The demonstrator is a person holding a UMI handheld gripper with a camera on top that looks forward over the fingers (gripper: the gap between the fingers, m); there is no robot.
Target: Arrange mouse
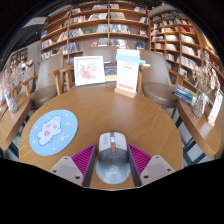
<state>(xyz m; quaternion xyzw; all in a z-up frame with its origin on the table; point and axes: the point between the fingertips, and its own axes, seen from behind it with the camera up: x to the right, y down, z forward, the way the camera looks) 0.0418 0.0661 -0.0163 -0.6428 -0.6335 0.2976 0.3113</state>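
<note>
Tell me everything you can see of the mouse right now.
The mouse is a grey computer mouse with a smooth, plastic-looking shell and a darker strip, likely the wheel, down its middle. It sits lengthwise between the tool's two fingers, whose pink pads flank its sides closely; whether they press on it I cannot tell. It lies at the near edge of the round wooden table, with a round light-blue mouse mat to its left.

On the bench (pixel 110 115), the mouse (pixel 111 156) sits between the gripper (pixel 111 160) fingers; a round mousepad (pixel 53 131) lies left, bookshelves (pixel 100 30) stand beyond.
</note>
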